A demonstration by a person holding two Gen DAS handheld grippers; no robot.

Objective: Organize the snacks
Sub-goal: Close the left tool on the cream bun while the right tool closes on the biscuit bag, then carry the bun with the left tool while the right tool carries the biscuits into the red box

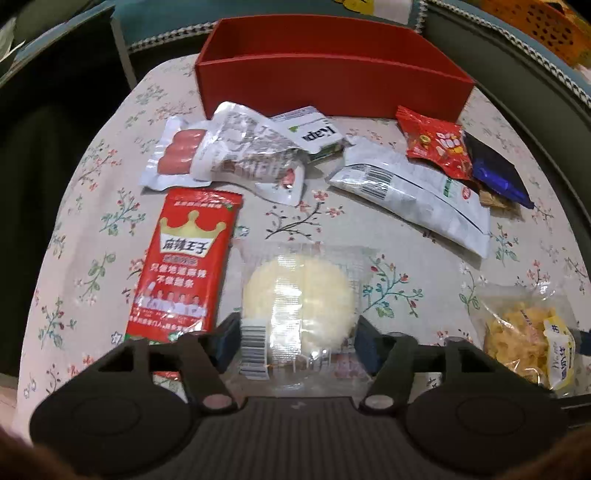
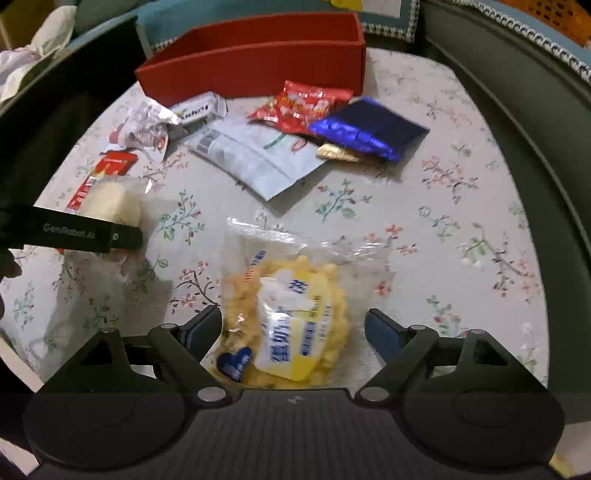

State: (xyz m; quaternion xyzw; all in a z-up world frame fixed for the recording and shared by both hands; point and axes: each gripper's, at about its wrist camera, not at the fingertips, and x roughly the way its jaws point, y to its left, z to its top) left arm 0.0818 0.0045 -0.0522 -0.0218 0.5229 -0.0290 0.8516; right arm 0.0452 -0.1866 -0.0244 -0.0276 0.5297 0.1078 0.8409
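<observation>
L gripper [image 1: 299, 334] jaws apart, straddling clear-wrapped pale cake [image 1: 297, 291], lower centre. R gripper [image 2: 293, 328] wide apart around yellow puff bag [image 2: 286, 317]. Close slowly on the pkg body, not loose film, then lift to red box [image 1: 332, 70] at top of frame.

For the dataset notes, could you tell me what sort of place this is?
Probably a home living room: a floral tablecloth covers the table, trimmed cushions sit behind the red box, and loose snack packets lie around.

box [image 1: 332, 77] red | tablecloth [image 1: 399, 236] floral | crown packet [image 1: 184, 266] red
</observation>
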